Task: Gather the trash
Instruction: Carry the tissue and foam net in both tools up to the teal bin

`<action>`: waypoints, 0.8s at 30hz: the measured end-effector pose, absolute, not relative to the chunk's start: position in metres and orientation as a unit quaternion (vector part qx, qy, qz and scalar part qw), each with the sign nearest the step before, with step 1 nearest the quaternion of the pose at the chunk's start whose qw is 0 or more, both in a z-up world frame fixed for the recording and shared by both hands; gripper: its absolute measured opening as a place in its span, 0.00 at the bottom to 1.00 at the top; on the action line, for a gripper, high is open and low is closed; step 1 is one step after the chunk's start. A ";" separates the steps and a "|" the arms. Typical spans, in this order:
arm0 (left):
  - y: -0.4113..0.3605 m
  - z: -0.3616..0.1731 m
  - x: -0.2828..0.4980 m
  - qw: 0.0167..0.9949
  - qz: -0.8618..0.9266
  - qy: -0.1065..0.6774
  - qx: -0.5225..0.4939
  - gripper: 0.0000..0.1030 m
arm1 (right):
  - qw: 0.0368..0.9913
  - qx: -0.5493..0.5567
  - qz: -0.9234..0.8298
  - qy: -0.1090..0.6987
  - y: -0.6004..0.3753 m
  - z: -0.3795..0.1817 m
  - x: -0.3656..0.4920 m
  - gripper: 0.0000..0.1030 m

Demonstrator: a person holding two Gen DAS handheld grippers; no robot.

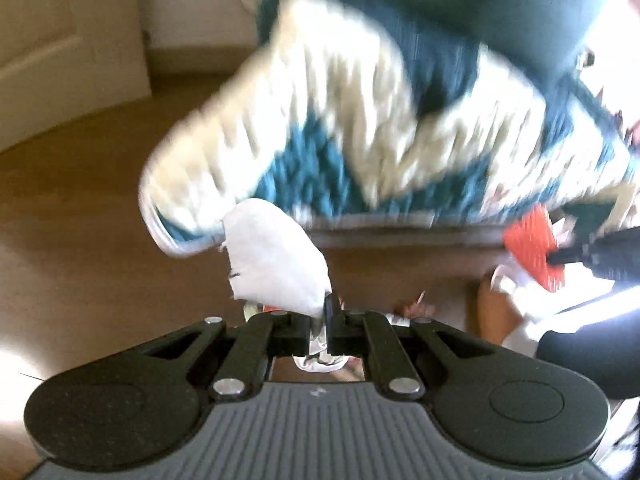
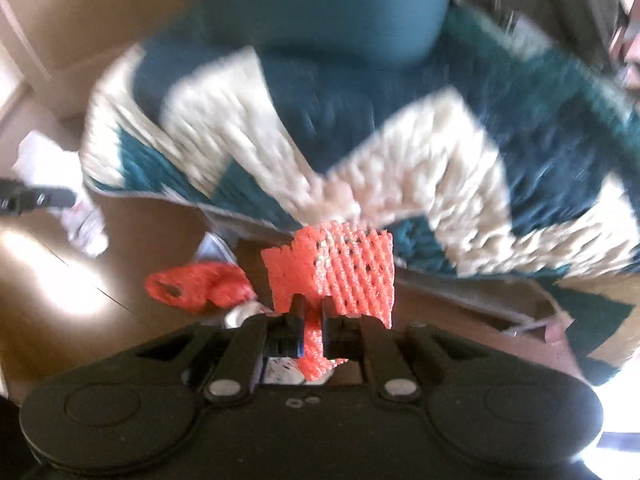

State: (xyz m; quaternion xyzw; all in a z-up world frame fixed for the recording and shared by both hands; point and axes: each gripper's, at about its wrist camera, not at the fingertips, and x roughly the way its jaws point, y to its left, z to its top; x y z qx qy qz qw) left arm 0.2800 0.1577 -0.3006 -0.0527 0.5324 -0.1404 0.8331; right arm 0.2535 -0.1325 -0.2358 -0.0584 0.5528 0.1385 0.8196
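A: What does the left hand-held gripper [image 1: 326,320] have?

B: Its jaws are pinched narrow on a crumpled white paper [image 1: 276,256], low and centre-left in the left wrist view.

A: And the right hand-held gripper [image 2: 312,320]?

B: Clamped on an orange foam net [image 2: 344,268] at mid-frame of its own view. A second orange scrap [image 2: 200,286] lies on the wooden floor [image 2: 60,280] at lower left, with the teal and cream rug [image 2: 400,140] blurred above.

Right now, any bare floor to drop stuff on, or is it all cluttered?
Bare wood floor lies left of the rug, toward the door. Crowded along the rug's near edge: red scrap and white litter there.
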 end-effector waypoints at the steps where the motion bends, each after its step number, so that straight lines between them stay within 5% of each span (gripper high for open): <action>1: 0.161 -0.285 0.279 0.841 -0.138 0.520 -0.062 0.06 | 0.825 -0.055 0.145 0.543 -0.132 -0.223 0.247 0.06; 24: 0.109 -0.015 0.200 0.938 -0.139 0.316 -0.038 0.07 | 0.933 -0.035 0.193 0.301 -0.145 0.042 0.198 0.06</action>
